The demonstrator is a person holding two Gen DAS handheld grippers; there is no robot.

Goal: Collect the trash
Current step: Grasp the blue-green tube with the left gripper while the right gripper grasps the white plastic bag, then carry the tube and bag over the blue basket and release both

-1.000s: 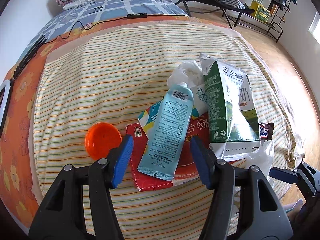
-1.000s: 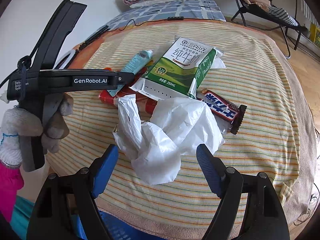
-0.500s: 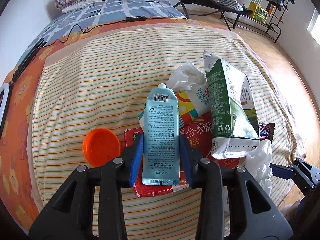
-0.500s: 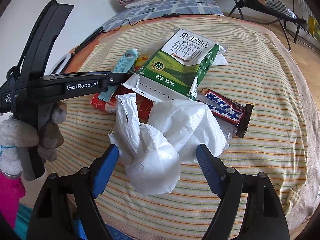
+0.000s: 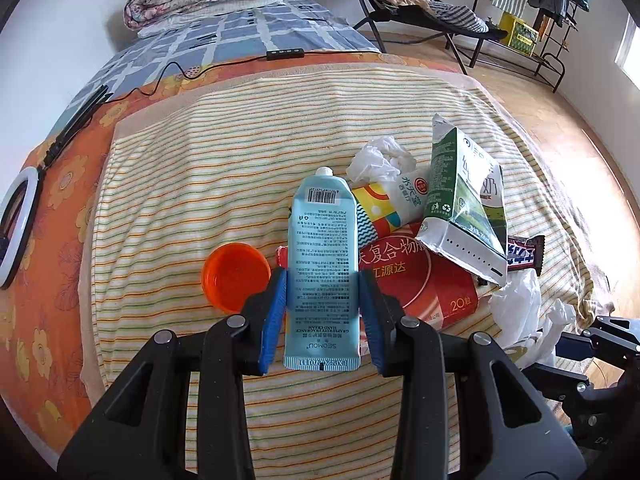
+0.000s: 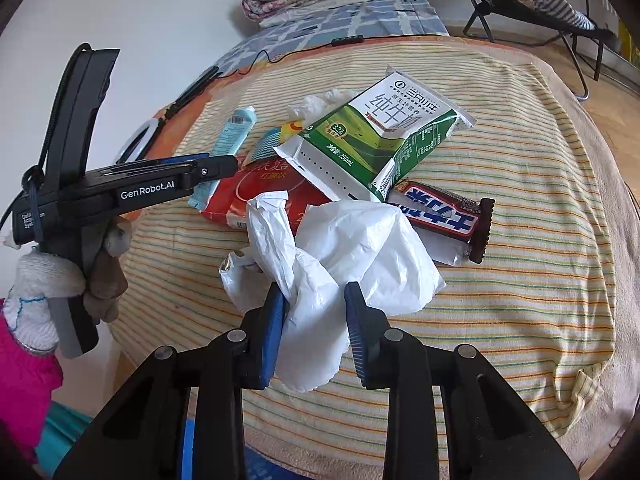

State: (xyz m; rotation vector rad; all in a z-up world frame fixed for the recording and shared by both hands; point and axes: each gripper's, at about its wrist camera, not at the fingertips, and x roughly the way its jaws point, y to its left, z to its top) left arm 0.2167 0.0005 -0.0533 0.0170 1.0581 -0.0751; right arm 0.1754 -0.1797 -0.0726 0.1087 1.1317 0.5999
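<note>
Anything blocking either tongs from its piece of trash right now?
Nothing visible. The left tongs already clamp the blue tube, which lies over the red box. The right tongs have just closed on the white bag, its plastic bunched between the pads.

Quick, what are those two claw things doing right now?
Left gripper: closed on the blue tube.
Right gripper: has just closed on the white plastic bag.
</note>
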